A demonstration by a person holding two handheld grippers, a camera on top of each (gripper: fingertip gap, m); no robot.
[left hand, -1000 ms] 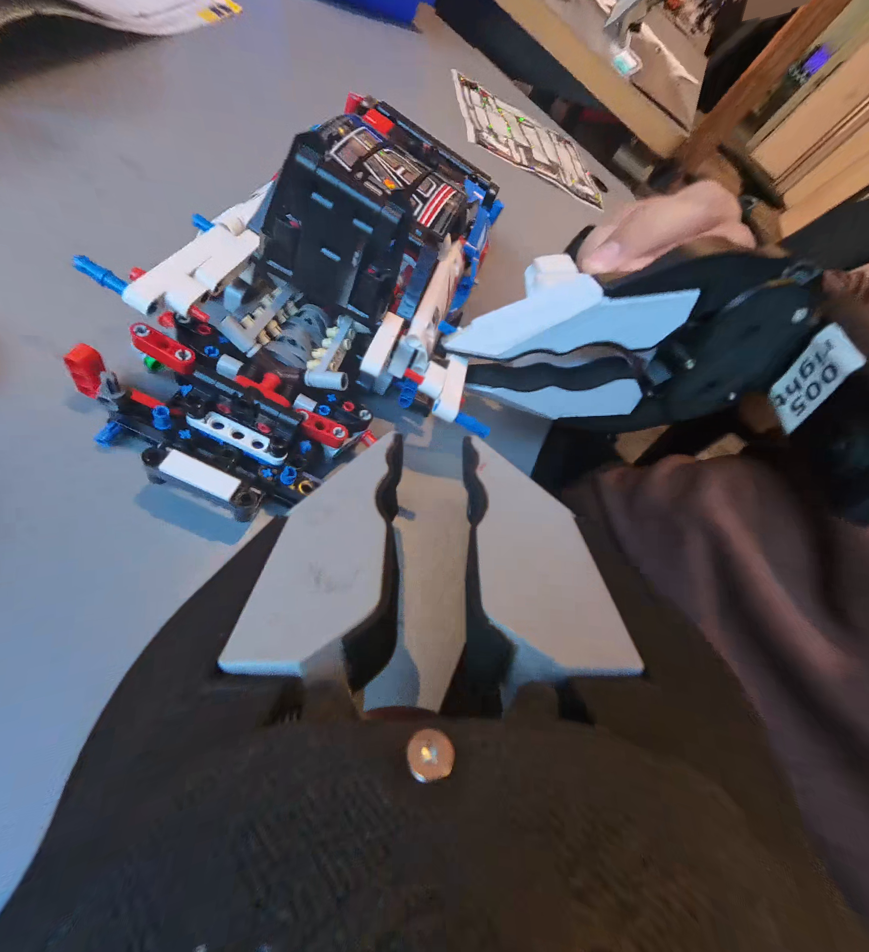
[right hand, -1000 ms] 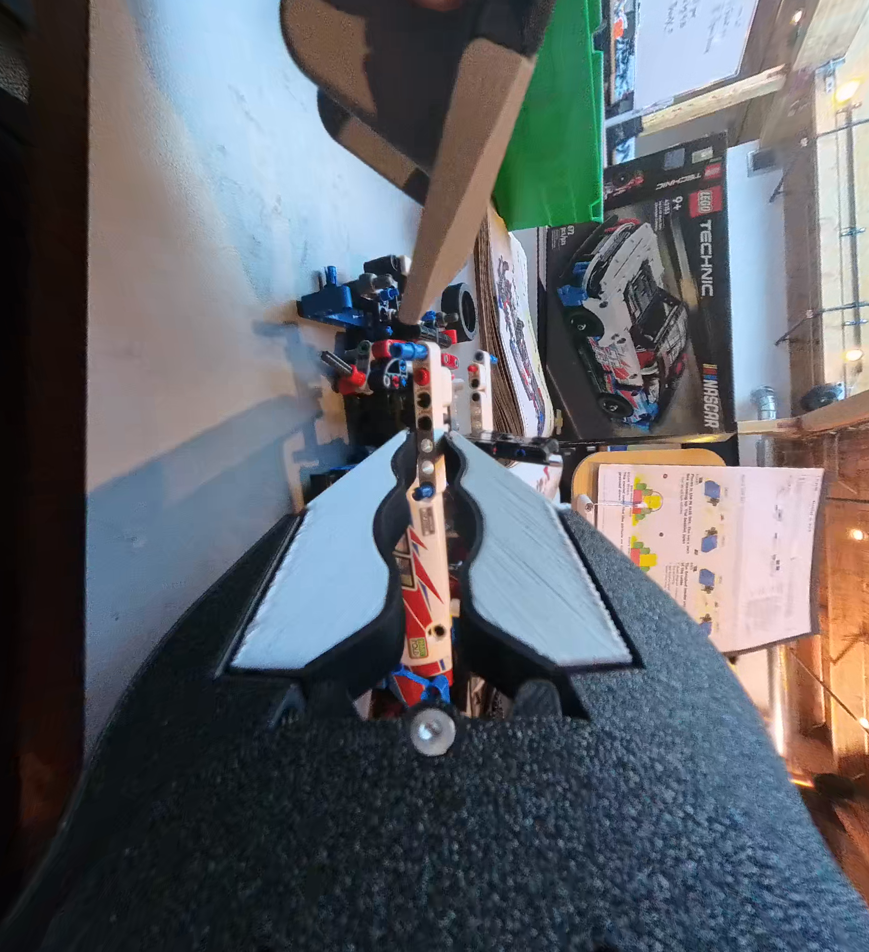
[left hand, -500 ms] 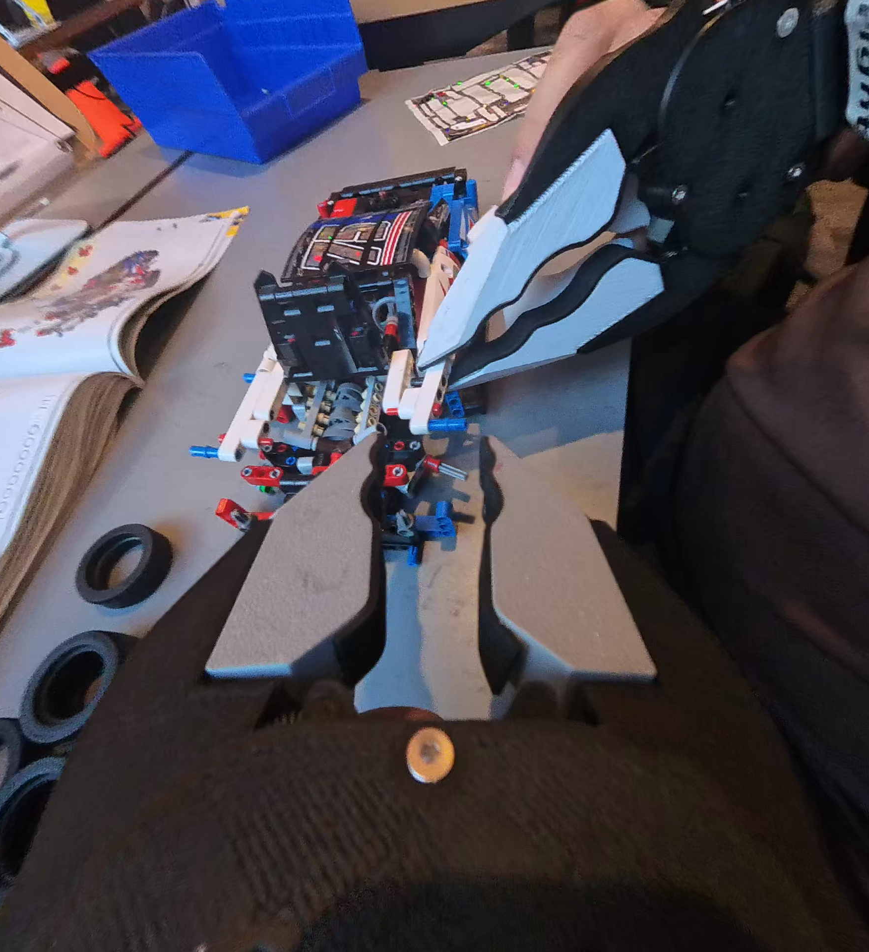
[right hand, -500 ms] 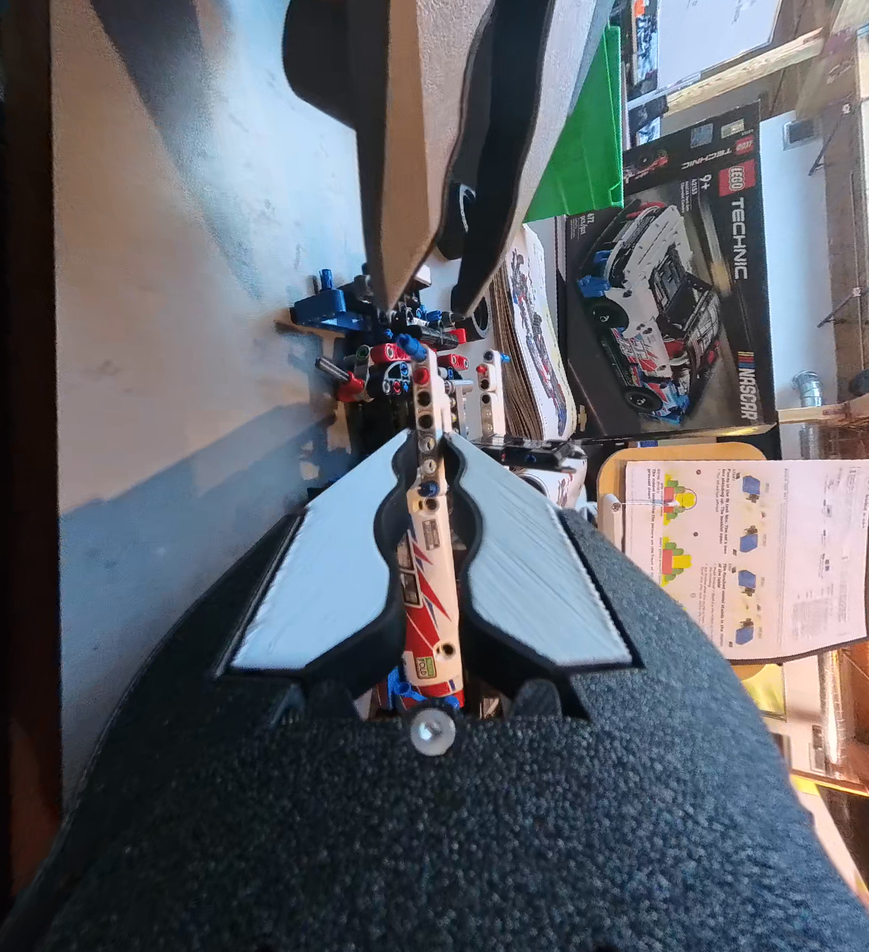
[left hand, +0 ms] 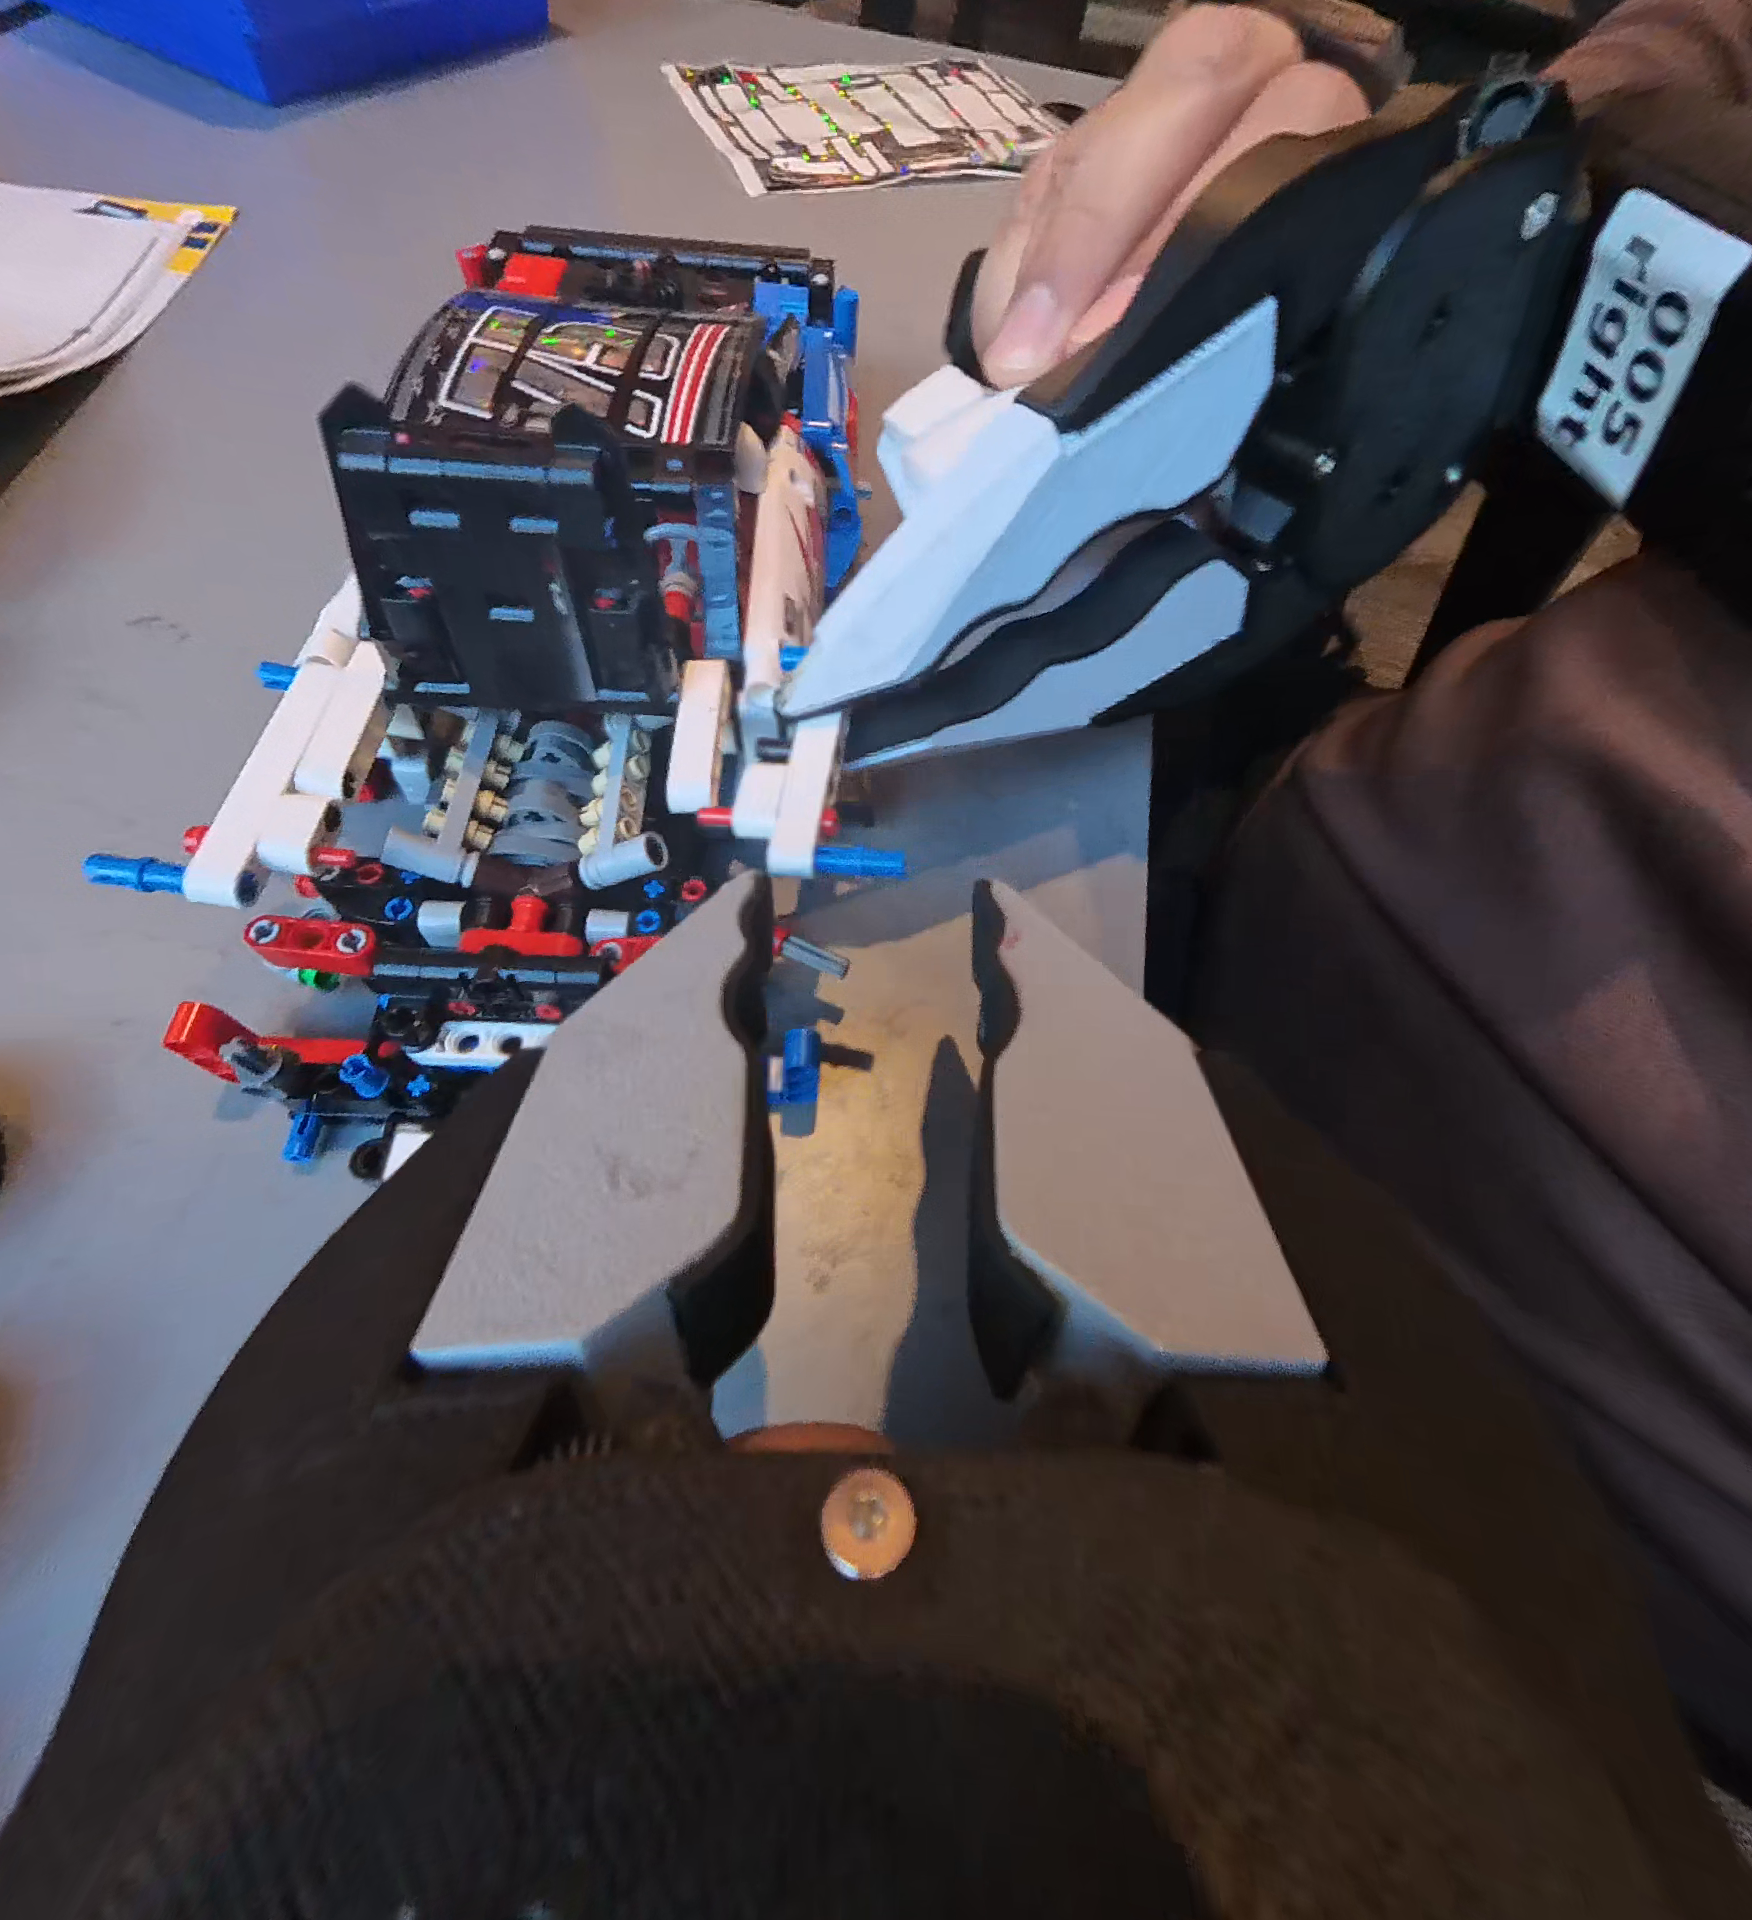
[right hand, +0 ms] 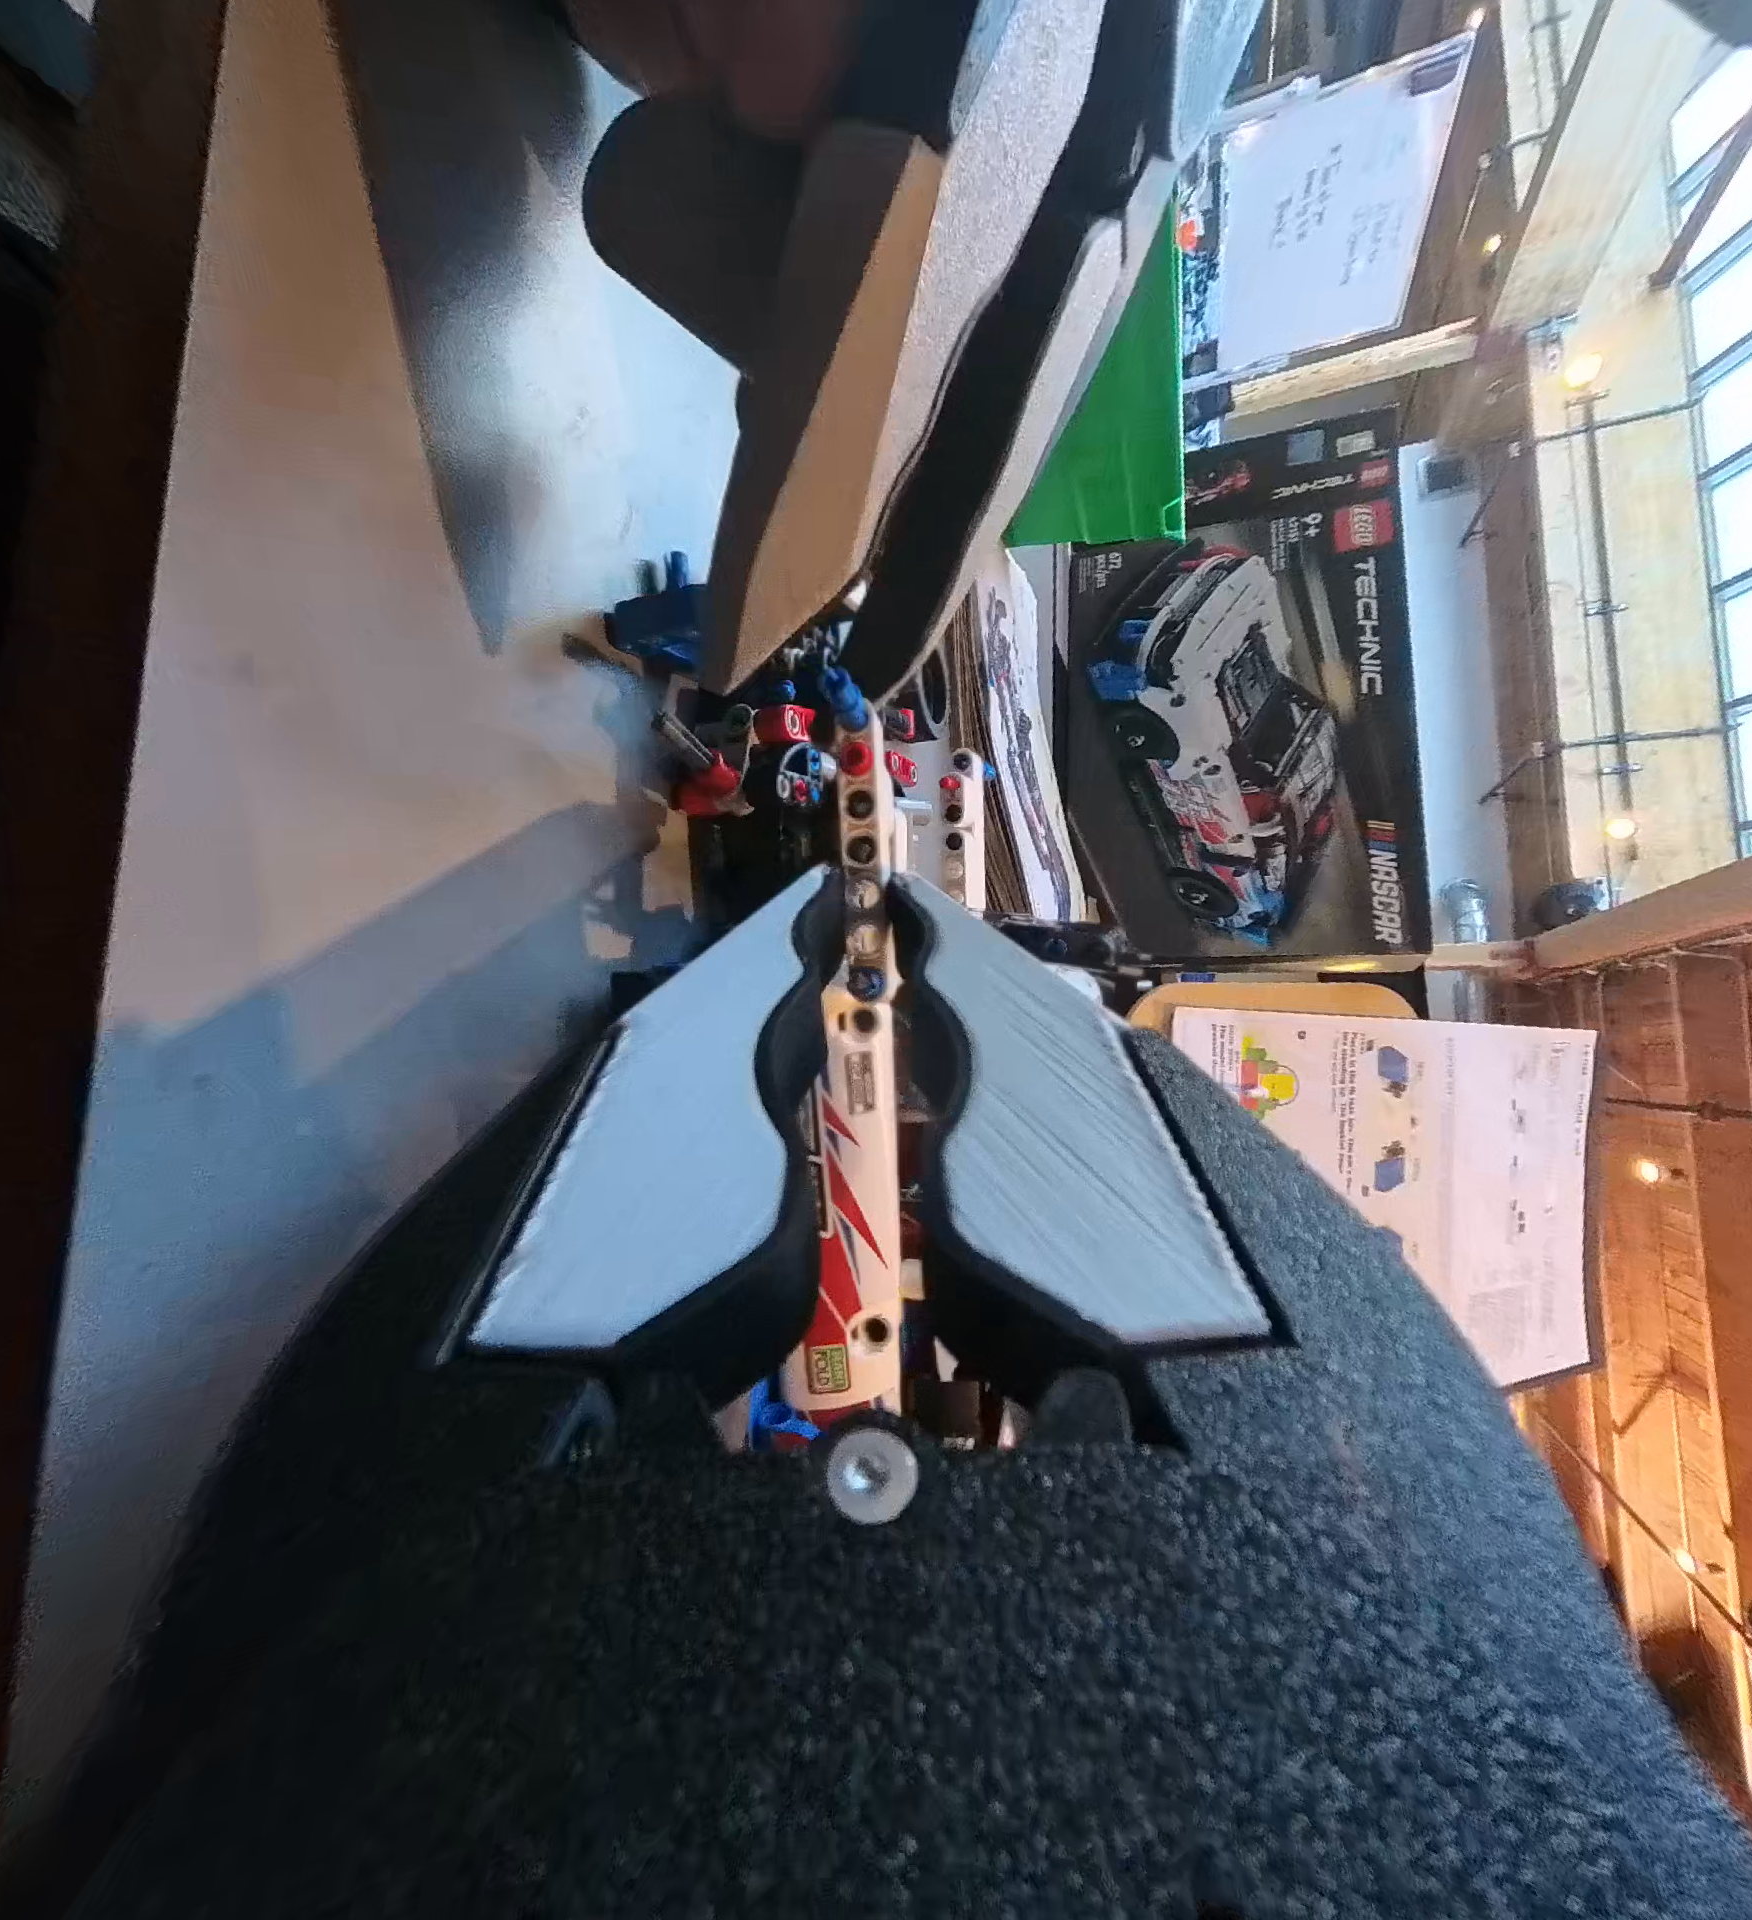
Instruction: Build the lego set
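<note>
Nearest in the left wrist view, the left gripper hangs just over the grey table with its two fingers parted and nothing between them; bare tabletop shows through the gap. Its left fingertip overlaps the near right corner of the lego car, though whether it touches cannot be told. Just right of the gripper the table's edge drops off against a person's brown sleeve, so there is little room on that side.

The half-built car sits on the table just beyond the fingertips, its open front with grey engine parts and blue pins facing near, its black cabin and stickered roof farther back. To its left lies a wide stretch of bare table.

The right gripper comes in from the right, a hand wrapped around its body. In its own view the right gripper is closed on the white side beam of the car, the beam running lengthwise between the fingers and out past the tips.

Farther left, an open instruction booklet lies by the table's left side. At the far end sit a blue bin and a sticker sheet. In the right wrist view, the lego box and a green bin stand beyond the car.
</note>
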